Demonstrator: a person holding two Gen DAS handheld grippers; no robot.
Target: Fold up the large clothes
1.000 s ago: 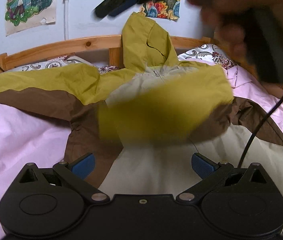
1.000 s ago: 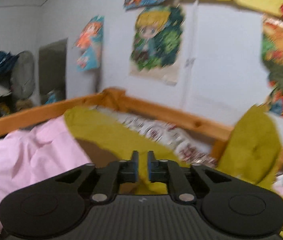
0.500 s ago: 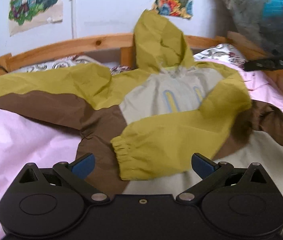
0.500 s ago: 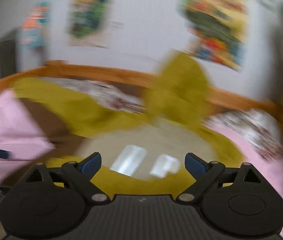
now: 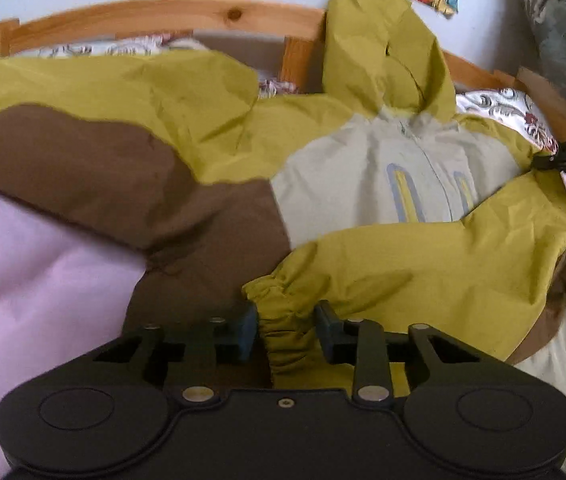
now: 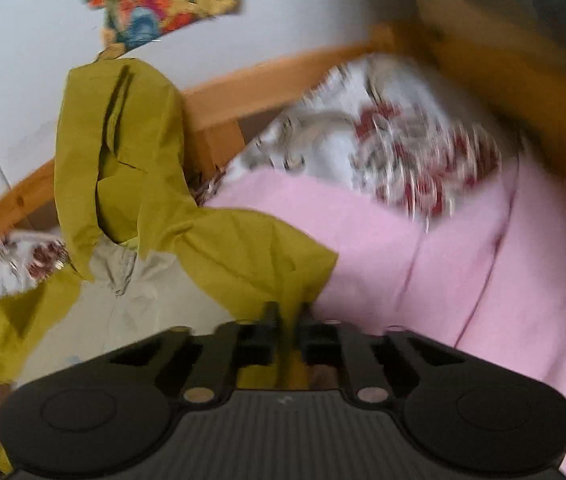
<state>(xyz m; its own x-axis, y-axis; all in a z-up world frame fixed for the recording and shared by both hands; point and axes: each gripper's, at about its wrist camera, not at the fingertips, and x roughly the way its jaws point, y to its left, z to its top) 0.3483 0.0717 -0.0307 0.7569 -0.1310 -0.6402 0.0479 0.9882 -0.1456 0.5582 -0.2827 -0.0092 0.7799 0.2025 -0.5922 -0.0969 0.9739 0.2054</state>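
The jacket (image 5: 363, 184) lies front side up on the pink bedding (image 5: 35, 280), with its hood (image 5: 379, 40) propped against the wooden bed frame (image 5: 163, 12). The long axis of the body runs from the hood toward the cameras; the collar points at the frame.

Progress: early. One sleeve (image 5: 423, 264) lies folded across the chest. The other sleeve (image 5: 83, 128) lies spread out sideways over the bedding and is not yet folded. The body fold and the hood remain to be done.

Left gripper (image 5: 286, 330): the fingers stand partly closed on either side of the gathered cuff (image 5: 283, 304) of the folded sleeve; a firm grasp cannot be confirmed.

Right gripper (image 6: 286, 314): the fingers are clenched on a yellow fold at the shoulder (image 6: 259, 256), next to the patterned pillow (image 6: 383, 140).
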